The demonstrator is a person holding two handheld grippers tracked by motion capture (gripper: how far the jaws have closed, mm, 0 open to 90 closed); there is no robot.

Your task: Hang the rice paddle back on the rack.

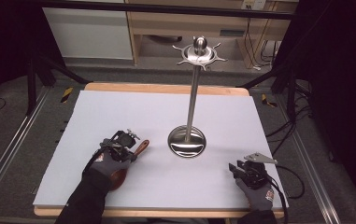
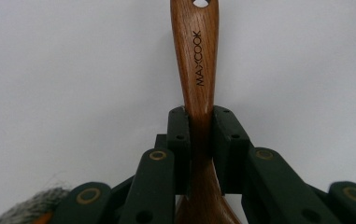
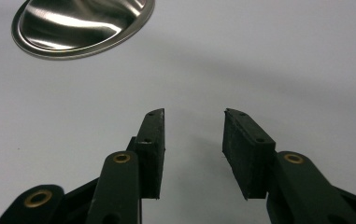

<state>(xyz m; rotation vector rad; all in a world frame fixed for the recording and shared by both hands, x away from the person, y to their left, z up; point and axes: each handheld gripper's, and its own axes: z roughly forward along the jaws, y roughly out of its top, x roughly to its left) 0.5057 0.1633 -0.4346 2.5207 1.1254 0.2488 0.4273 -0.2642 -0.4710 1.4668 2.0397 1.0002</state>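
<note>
Spoon: a brown wooden spoon (image 2: 196, 70) is lying on the white table cover near the front left, its handle pointing toward the metal stand; the handle is carrying the stamped word MAXCOOK and a hole near its tip.
Left gripper: the left gripper (image 2: 199, 140) is squeezing the spoon's handle at its narrow neck — both black jaws are pressing against the wood from either side, with no gap showing.
Left hand: a gloved hand (image 1: 105, 161) is gripping that tool from above, and the dark bowl of the spoon is peeking out beneath it in the high view.
Stand: a shiny steel stand (image 1: 193, 93) is rising upright just right of the spoon's handle tip, its round dished base (image 3: 80, 23) resting on the cover and a ring of short hooks spreading out under a ball at the top.
Right gripper: the right gripper (image 3: 194, 140) is sitting low over the cover at the front right, well apart from the spoon — its jaws are standing apart with bare surface between them, gripping nothing.
Right hand: another gloved hand (image 1: 257, 189) is steadying it, a grey three-cornered plate showing on top.
Table: the white cover (image 1: 133, 112) is lying over a wooden tabletop, whose edge is showing at back and front.
</note>
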